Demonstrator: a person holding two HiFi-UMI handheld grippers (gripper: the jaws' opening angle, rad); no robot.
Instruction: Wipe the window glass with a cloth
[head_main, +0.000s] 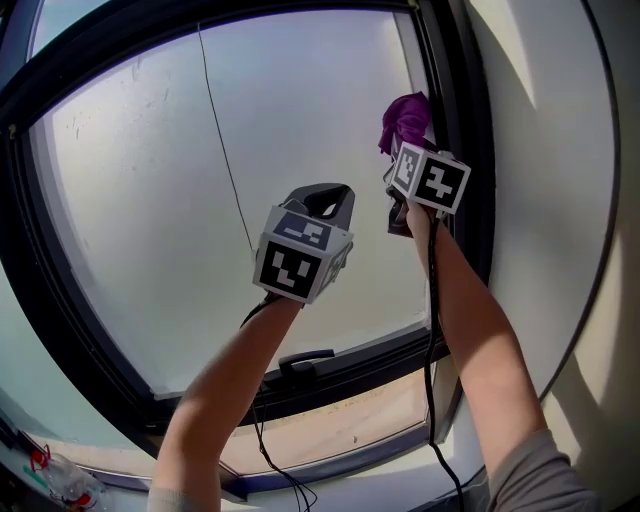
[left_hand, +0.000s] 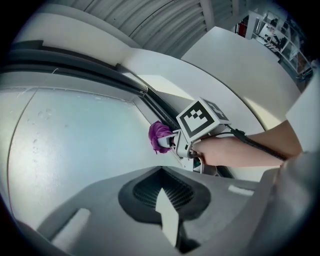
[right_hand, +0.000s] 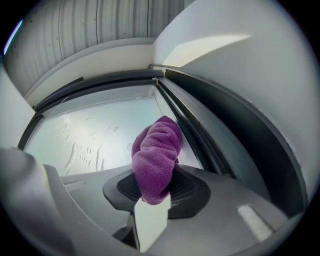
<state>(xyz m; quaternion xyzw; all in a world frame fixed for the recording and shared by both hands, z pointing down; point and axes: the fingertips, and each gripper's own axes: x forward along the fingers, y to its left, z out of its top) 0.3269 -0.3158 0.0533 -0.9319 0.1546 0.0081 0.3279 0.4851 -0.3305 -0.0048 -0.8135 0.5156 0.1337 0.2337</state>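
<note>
The frosted window glass fills the head view inside a dark frame. My right gripper is raised to the pane's upper right corner, shut on a purple cloth that bulges beyond its tips. In the right gripper view the cloth is clamped in the right gripper and lies against the glass next to the frame. My left gripper hovers lower, in front of the middle of the pane, shut and empty. The left gripper view shows that gripper, the cloth and the glass.
The dark window frame runs right beside the cloth, with a white wall beyond it. A handle sits on the bottom rail. A thin line crosses the pane. Cables hang from both grippers. Clutter lies at the lower left.
</note>
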